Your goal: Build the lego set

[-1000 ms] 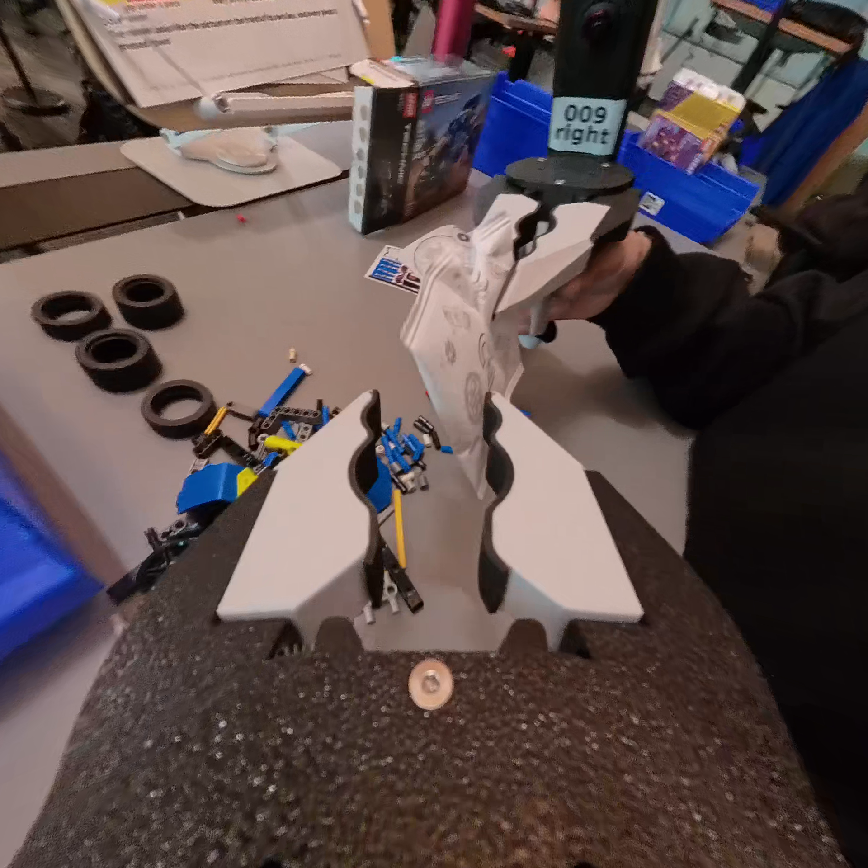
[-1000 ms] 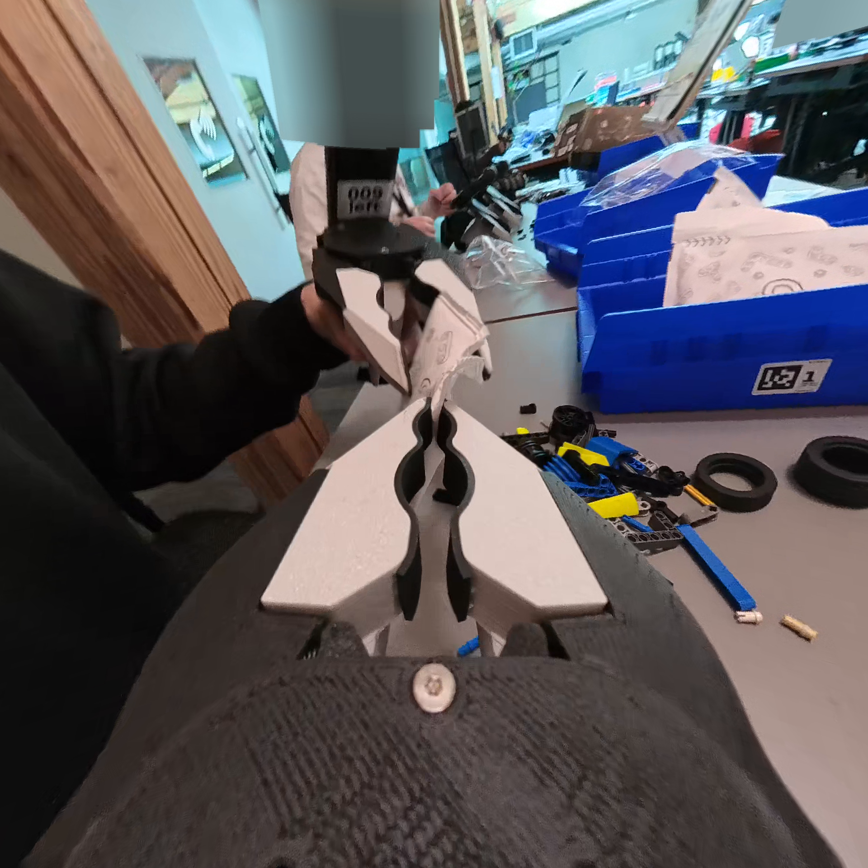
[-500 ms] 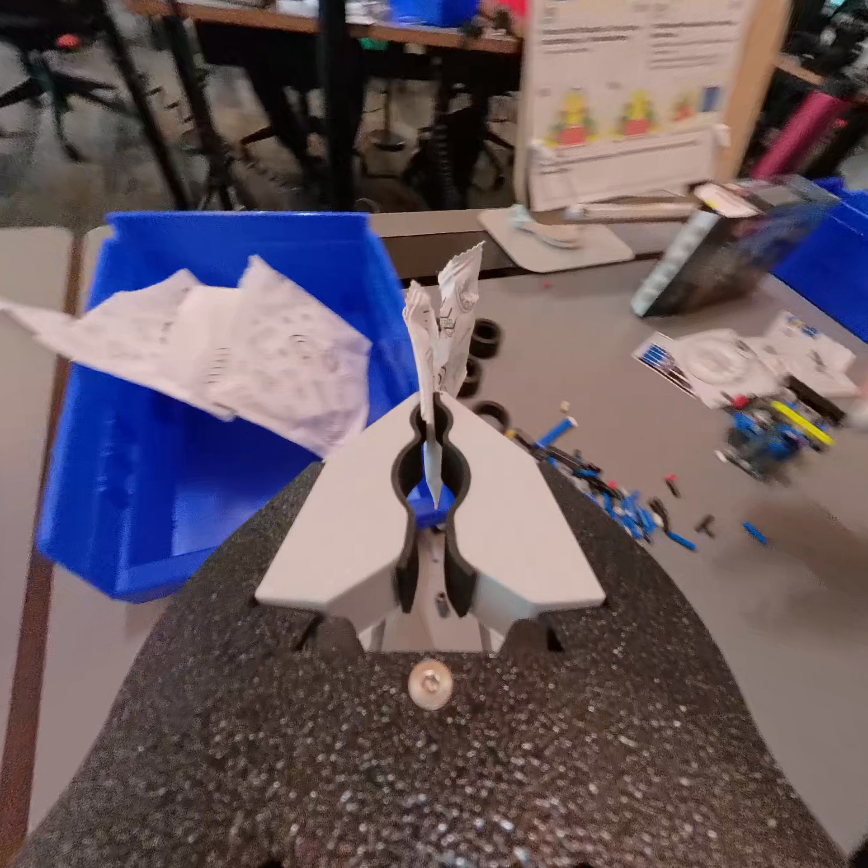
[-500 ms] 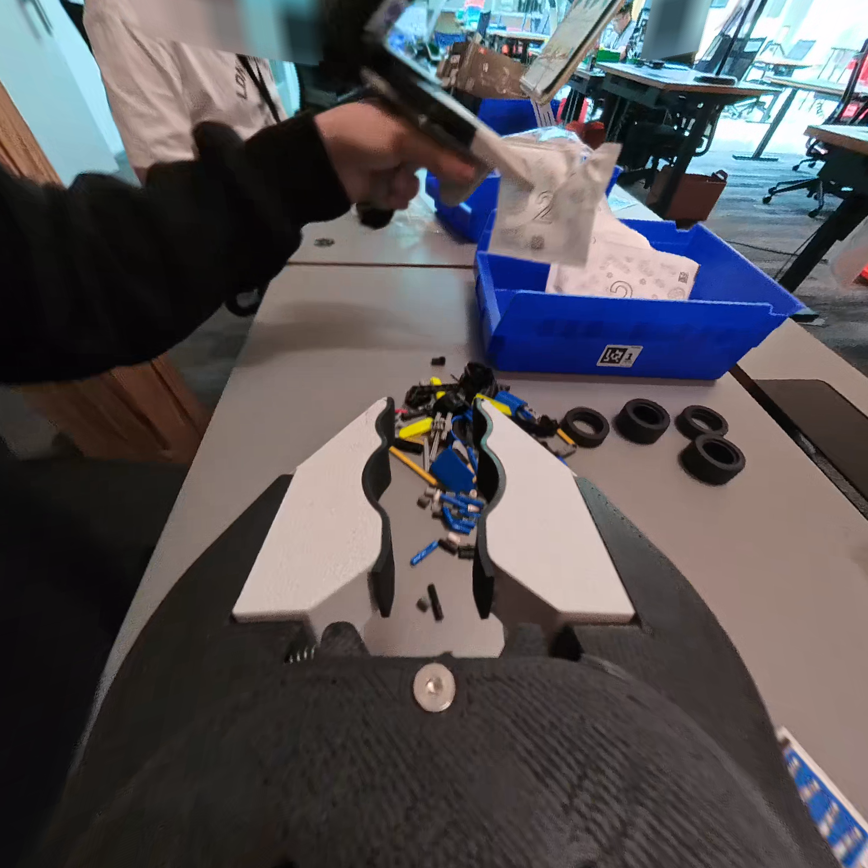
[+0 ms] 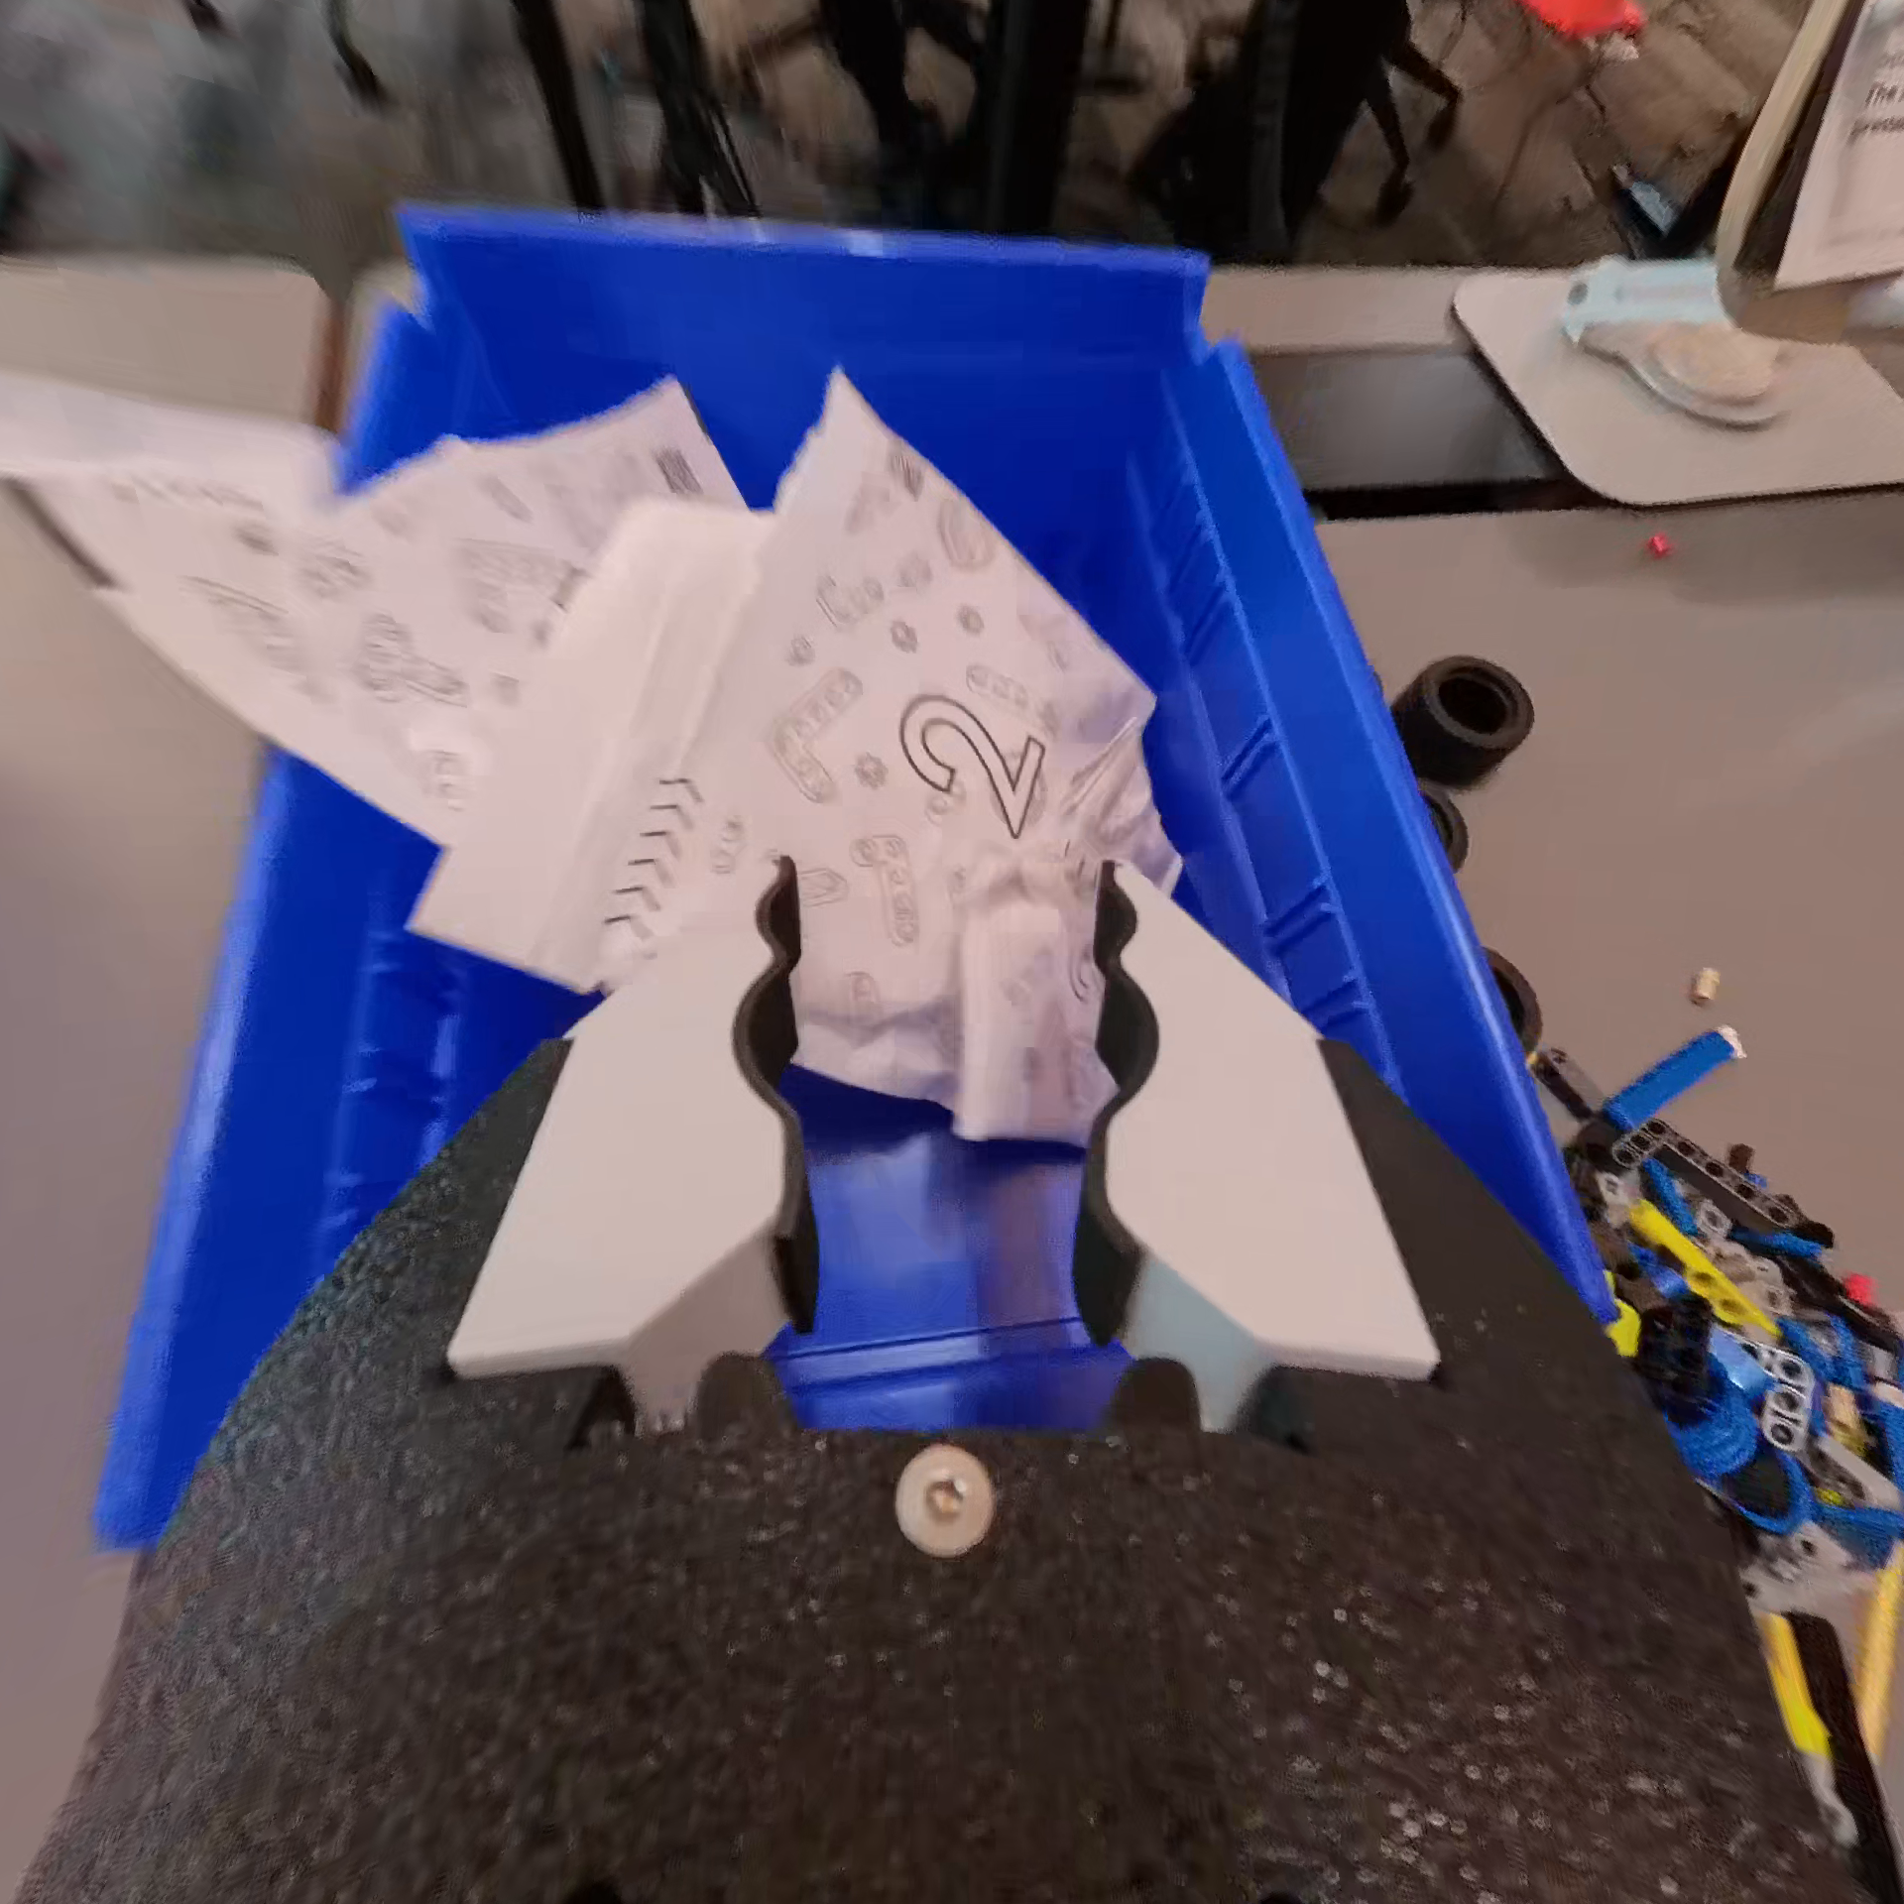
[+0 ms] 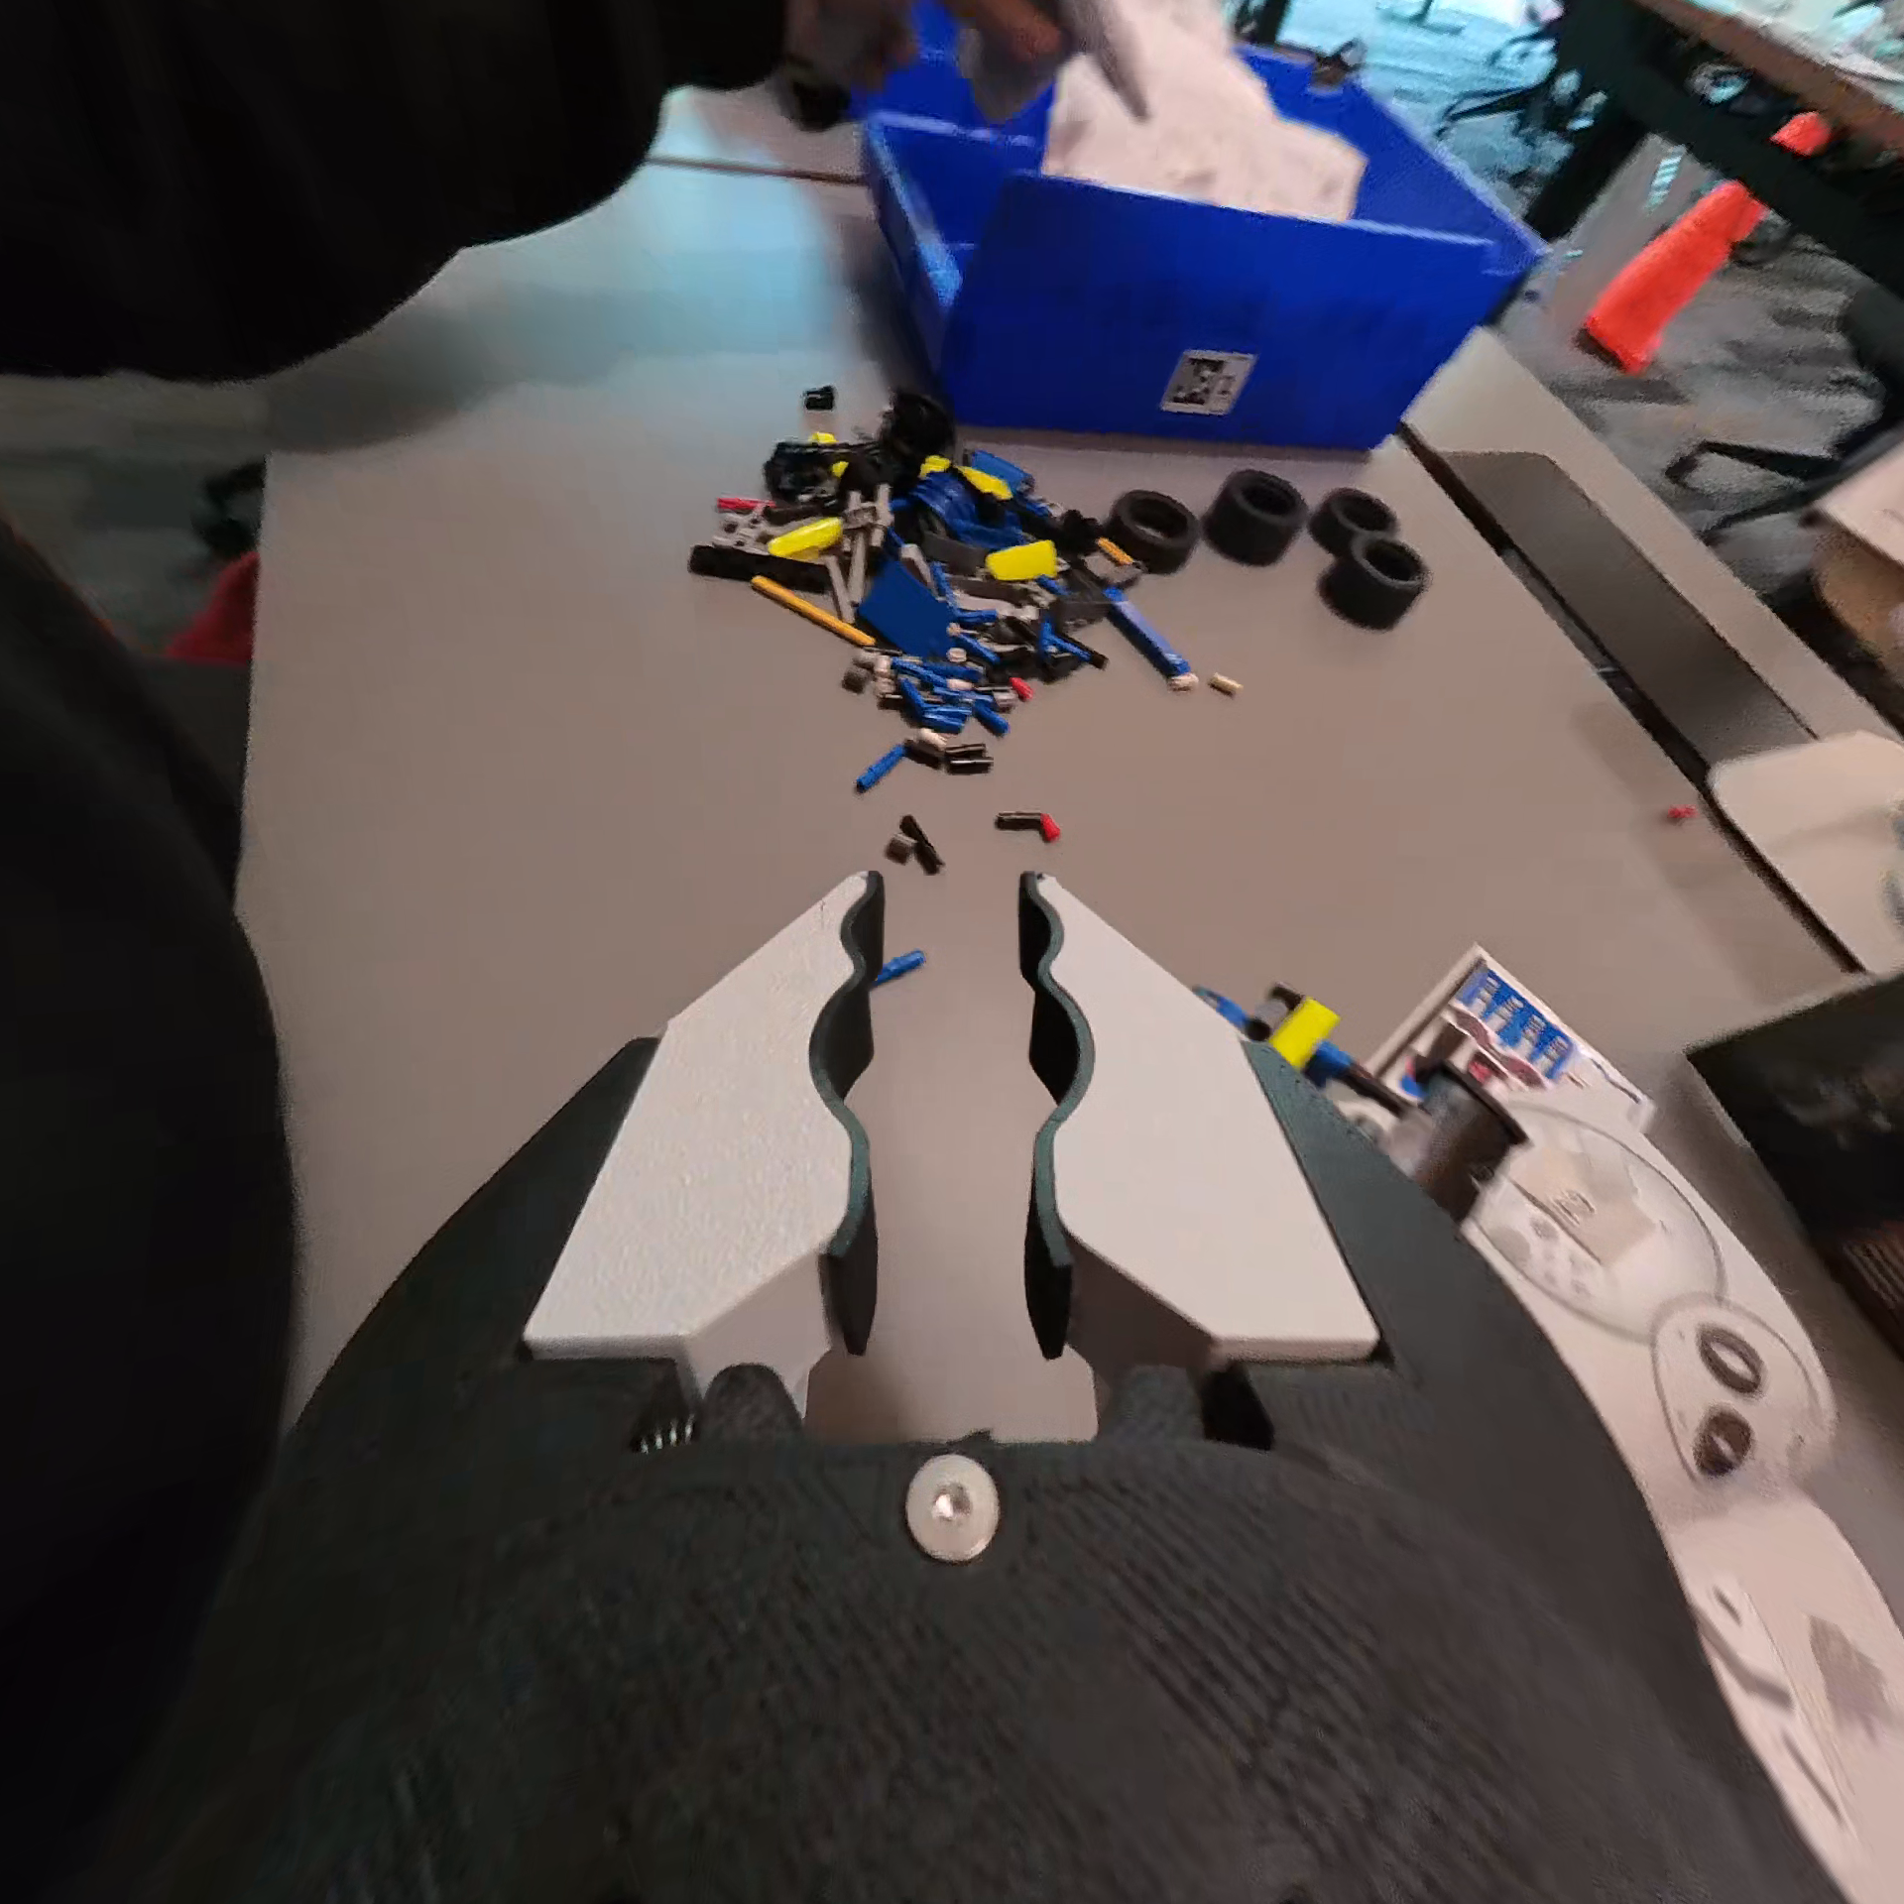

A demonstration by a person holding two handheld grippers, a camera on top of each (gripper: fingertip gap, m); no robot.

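Note:
My left gripper (image 5: 943, 876) is open and empty, held over a blue bin (image 5: 804, 258). Several white printed paper bags (image 5: 907, 721) lie in the bin, one of them crumpled just below my fingers. My right gripper (image 6: 950, 886) is open and empty, low over the grey table (image 6: 515, 721). Ahead of it lies a pile of blue, black and yellow lego pieces (image 6: 927, 577), with a few small loose pieces just past my fingertips. Black tyres (image 6: 1257, 515) sit to the right of the pile. The pile also shows in the left wrist view (image 5: 1731, 1288).
The blue bin (image 6: 1185, 309) stands at the far side of the table. A sticker sheet (image 6: 1504, 1041), a small blue and yellow assembly (image 6: 1298, 1030) and a white paper bag (image 6: 1607, 1236) lie at the right. A dark sleeve (image 6: 309, 155) crosses the upper left. Tip to tip, the grippers are about 45 cm apart.
My left gripper carried the white bag over the blue bin, opened and let it go into the bin. My right gripper stayed open and drew back towards the near side of the table.

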